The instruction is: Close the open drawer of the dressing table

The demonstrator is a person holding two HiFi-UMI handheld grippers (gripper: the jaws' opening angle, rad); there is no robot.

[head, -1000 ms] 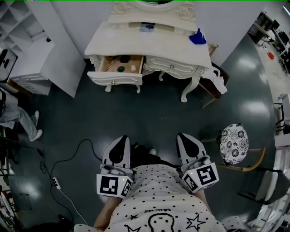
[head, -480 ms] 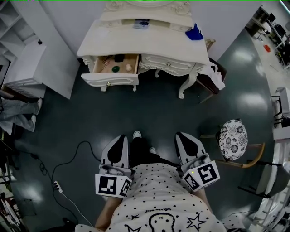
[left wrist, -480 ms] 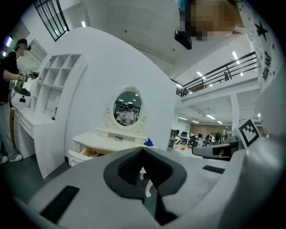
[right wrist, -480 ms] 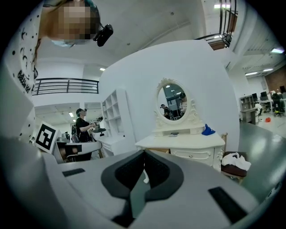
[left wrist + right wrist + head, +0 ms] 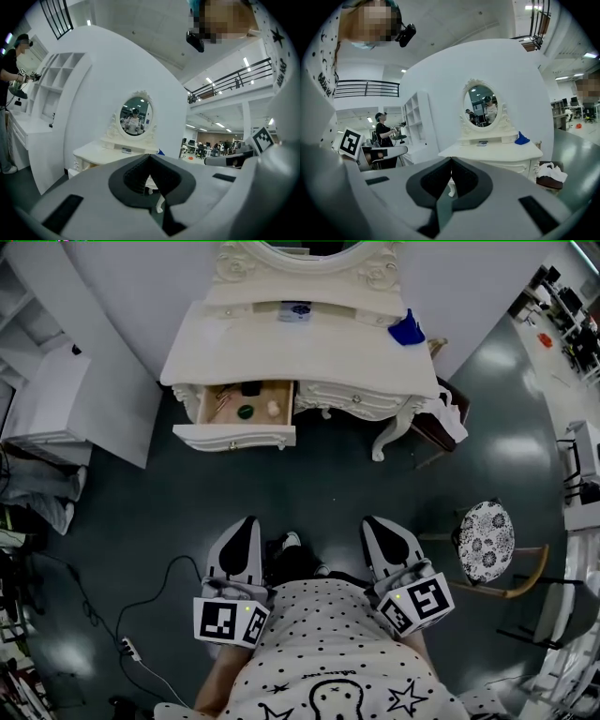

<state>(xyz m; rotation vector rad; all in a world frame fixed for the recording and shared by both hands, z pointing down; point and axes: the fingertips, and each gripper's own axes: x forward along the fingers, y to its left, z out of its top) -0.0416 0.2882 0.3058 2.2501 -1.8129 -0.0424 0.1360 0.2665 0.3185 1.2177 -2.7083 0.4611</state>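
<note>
The white dressing table [image 5: 309,343] stands at the top of the head view against a curved white wall. Its left drawer [image 5: 234,436] is pulled out, with several small items inside. Both grippers are held low in front of me, well short of the table, over dark floor. My left gripper [image 5: 246,526] is shut and holds nothing, and its tip [image 5: 150,157] points at the table [image 5: 101,152]. My right gripper [image 5: 380,524] is also shut and holds nothing, and its tip [image 5: 451,161] points at the table [image 5: 497,152] below the oval mirror [image 5: 483,105].
A stool with a flowered cushion [image 5: 486,540] stands at the right. A chair with white cloth [image 5: 445,418] sits by the table's right leg. White shelving [image 5: 47,404] is at the left, near a person's legs [image 5: 37,488]. A cable and power strip [image 5: 127,645] lie on the floor. A blue thing [image 5: 407,329] rests on the tabletop.
The dressing table and its open drawer have come lower and nearer in the head view as I walk toward it. Both grippers keep their place before my body, still shut.
</note>
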